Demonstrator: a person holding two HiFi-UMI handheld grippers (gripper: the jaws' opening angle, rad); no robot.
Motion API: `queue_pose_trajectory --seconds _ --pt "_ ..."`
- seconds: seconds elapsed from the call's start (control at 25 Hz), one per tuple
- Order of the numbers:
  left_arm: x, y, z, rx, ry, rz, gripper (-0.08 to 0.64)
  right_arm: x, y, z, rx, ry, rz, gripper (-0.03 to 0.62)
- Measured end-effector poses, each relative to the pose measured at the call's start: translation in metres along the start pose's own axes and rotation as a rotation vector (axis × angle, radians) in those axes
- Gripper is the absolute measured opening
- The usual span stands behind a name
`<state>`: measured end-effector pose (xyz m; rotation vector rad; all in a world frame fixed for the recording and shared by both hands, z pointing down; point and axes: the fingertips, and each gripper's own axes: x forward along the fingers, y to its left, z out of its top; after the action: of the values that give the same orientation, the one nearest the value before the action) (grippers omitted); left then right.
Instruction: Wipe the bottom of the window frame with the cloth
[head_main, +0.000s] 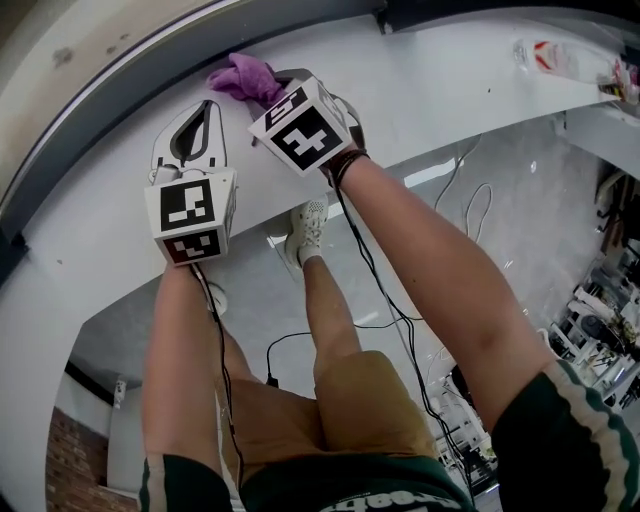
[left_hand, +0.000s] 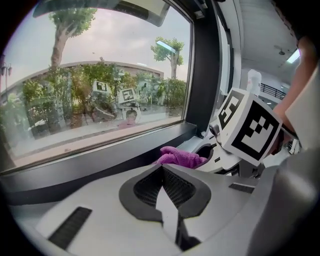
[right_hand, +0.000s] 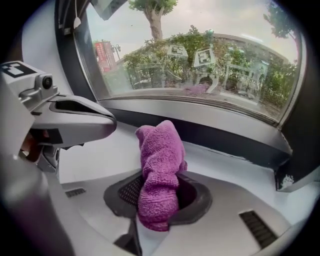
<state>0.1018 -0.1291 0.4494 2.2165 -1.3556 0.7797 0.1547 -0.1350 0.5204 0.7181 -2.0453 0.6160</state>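
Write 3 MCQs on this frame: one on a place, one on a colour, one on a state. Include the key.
1. Where is the cloth?
A. clamped in the fingers of the right gripper
B. draped over the person's knee
C. lying on the floor

2. What colour is the cloth?
A. yellow
B. purple
C. white

3. What state is the left gripper in?
A. wide open
B. shut on the cloth
C. shut with nothing in it

Key:
1 A: the right gripper view shows the cloth pinched between its fingers and standing up out of them.
2 B: it reads purple in all three views.
3 C: the left gripper view shows its fingers meeting at the tips with nothing between them, and the cloth sits beyond, at the other gripper.
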Motion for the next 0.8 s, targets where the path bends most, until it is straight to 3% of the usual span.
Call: queue_pose_trajectory --seconds 0.2,0.6,0.8 --pt "0.036 -0.044 0.018 0.003 -0.002 -0.027 0.009 -0.024 -0.052 -0.023 0.018 0.003 -0.046 0.118" --pt "0.052 -0.091 0.035 0.015 -0.009 -0.074 0.009 -0.056 -0.105 -0.059 0.082 0.022 -0.124 0.118" --pt "0.060 -0.113 0.045 0.019 -0.023 -0.095 0.009 -0.072 -0.136 -0.077 0.101 0.045 -0.205 0.118"
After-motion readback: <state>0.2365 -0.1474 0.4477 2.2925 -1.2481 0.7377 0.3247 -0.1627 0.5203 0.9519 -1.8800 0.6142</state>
